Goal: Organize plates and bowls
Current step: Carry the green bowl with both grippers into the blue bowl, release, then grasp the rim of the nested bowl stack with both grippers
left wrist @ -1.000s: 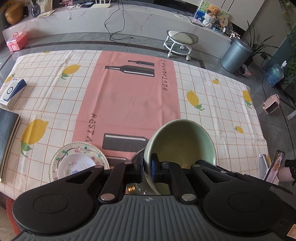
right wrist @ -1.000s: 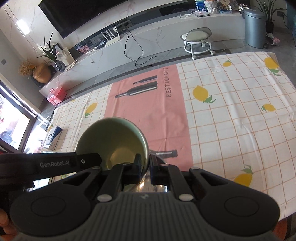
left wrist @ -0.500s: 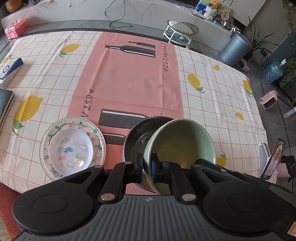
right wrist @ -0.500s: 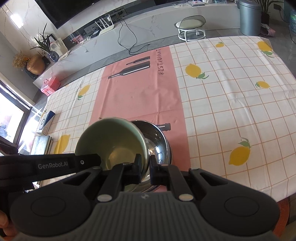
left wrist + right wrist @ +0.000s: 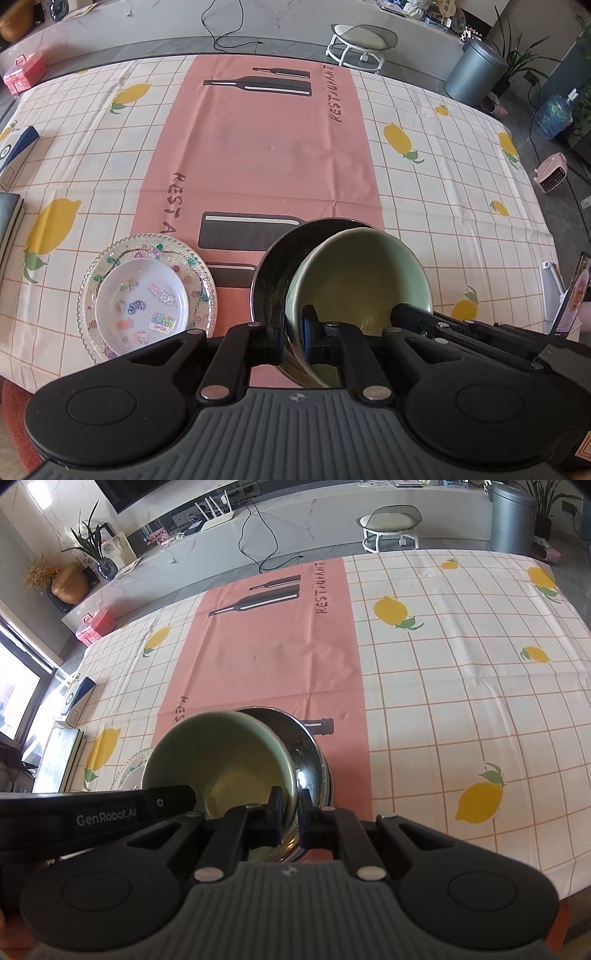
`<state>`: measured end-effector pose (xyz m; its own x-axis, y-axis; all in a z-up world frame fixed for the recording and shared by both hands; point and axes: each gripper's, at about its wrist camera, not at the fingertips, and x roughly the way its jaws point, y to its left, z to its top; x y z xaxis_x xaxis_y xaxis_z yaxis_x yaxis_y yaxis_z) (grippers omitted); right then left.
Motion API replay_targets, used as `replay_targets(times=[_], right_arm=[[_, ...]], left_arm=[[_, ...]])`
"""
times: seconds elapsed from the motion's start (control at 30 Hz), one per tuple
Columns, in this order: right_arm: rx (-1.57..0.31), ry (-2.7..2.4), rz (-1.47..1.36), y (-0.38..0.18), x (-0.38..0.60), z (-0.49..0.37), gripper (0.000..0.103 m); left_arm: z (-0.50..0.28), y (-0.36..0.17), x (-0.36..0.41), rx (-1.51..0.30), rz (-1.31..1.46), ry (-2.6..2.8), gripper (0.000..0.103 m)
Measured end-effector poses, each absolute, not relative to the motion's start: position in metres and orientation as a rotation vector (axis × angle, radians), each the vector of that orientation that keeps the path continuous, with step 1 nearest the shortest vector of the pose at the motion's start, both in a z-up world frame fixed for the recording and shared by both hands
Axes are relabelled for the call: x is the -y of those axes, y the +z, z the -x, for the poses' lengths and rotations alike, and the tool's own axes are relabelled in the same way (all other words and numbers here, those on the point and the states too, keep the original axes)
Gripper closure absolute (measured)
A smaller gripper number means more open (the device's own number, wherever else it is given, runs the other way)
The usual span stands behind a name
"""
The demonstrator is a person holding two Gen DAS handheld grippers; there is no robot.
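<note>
Both grippers pinch the rim of a pale green bowl (image 5: pixel 365 280), which hangs tilted over a steel bowl (image 5: pixel 273 273) on the pink runner. My left gripper (image 5: pixel 293 332) is shut on the green bowl's left rim. My right gripper (image 5: pixel 291 812) is shut on its right rim; the green bowl (image 5: pixel 218 760) and the steel bowl (image 5: pixel 310 753) show in the right wrist view too. A clear glass plate (image 5: pixel 92 295) with a small white sticker-covered dish (image 5: pixel 142 304) on it sits left of the steel bowl.
A blue and white box (image 5: pixel 16 147) and a dark book (image 5: pixel 9 218) lie at the table's left edge. A phone on a stand (image 5: pixel 572 299) stands at the right edge. The table (image 5: pixel 461 177) has a lemon-print cloth. A stool (image 5: pixel 360 42) and bin (image 5: pixel 476 72) stand beyond.
Both grippers have carried the green bowl lower and closer over the steel bowl. The plate and dish have come into fuller view at the left.
</note>
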<state>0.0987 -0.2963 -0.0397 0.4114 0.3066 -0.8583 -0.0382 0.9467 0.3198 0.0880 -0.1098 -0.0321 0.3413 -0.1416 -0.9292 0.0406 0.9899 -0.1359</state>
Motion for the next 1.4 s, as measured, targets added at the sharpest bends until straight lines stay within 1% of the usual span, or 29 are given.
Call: replay_targets(times=[0.23,0.37,0.47,0.57,0.77,0.83,0.93,1.2,1.3,1.33,1.37,1.4], right_arm=[[-1.158,0.237,-0.199,-0.049,0.290,-0.109,0.098],[-1.173,0.236,-0.188,-0.055,0.288,-0.114,0.099],[-1.178,0.225,-0.183,-0.058,0.287,-0.117,0.099],[-1.171,0.214,-0.153,-0.059,0.283,-0.119,0.099],[-1.157,0.206,-0.129,-0.059,0.280,-0.119,0.100],[-1.154,0.207,-0.097,-0.058,0.277,-0.119,0.099],[-1.140,0.216,-0.034,-0.056,0.271,-0.116,0.098],[-1.067,0.220,0.047,-0.039,0.267,-0.111,0.097],[-1.043,0.225,0.045,-0.031,0.269,-0.109,0.096],[-1.033,0.227,0.045,-0.029,0.270,-0.109,0.094],[-1.020,0.232,0.049,-0.026,0.270,-0.107,0.089],[-1.003,0.234,0.054,-0.022,0.270,-0.105,0.086]], left_arm=[[-0.095,-0.045,0.118,-1.278,0.002,-0.126,0.092],[-0.098,-0.045,0.116,-1.291,0.007,-0.144,0.091],[-0.102,-0.042,0.113,-1.306,0.040,-0.153,0.086],[-0.106,-0.038,0.110,-1.311,0.058,-0.164,0.084],[-0.111,-0.020,0.104,-1.271,0.098,-0.210,0.082],[-0.110,-0.014,0.100,-1.246,0.126,-0.233,0.076],[-0.110,-0.010,0.095,-1.211,0.150,-0.271,0.071],[-0.101,-0.005,0.086,-1.108,0.123,-0.305,0.068],[-0.096,0.000,0.086,-1.054,0.110,-0.332,0.064],[-0.095,0.001,0.086,-1.039,0.106,-0.340,0.062],[-0.093,0.003,0.086,-1.020,0.101,-0.349,0.060],[-0.091,0.005,0.087,-1.002,0.096,-0.356,0.057]])
